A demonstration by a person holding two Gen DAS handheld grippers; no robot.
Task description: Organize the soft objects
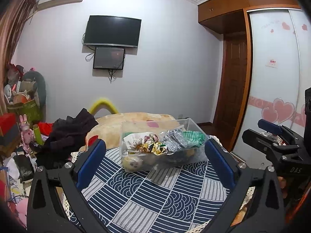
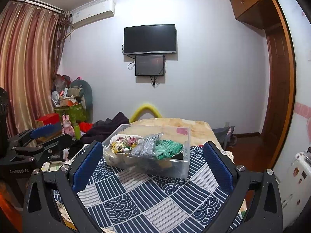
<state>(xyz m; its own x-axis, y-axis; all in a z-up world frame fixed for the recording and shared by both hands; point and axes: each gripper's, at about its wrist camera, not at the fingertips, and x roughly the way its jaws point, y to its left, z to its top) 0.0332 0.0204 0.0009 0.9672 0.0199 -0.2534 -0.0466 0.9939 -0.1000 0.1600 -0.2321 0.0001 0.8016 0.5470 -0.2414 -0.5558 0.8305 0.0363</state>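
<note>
A clear plastic box [image 1: 189, 123] stands on a table with a navy and white patterned cloth [image 1: 155, 194]. It holds several soft items: a floral cloth [image 1: 153, 145], a silvery grey cloth [image 1: 175, 139] and a green striped cloth [image 1: 194, 136]. In the right wrist view the box [image 2: 186, 136] holds the same floral [image 2: 122, 143], grey [image 2: 145, 147] and green [image 2: 167, 149] cloths. My left gripper [image 1: 155, 159] is open and empty, short of the box. My right gripper [image 2: 153, 161] is open and empty, also short of it. Each gripper shows in the other's view, right [image 1: 272, 134] and left [image 2: 42, 136].
A beige bed [image 1: 136, 120] lies behind the table with dark clothes [image 1: 72, 132] heaped on its left. Clutter, a green box and a pink rabbit toy [image 1: 26, 132] stand at the left. A wardrobe with sliding doors [image 1: 276, 77] and a door are on the right.
</note>
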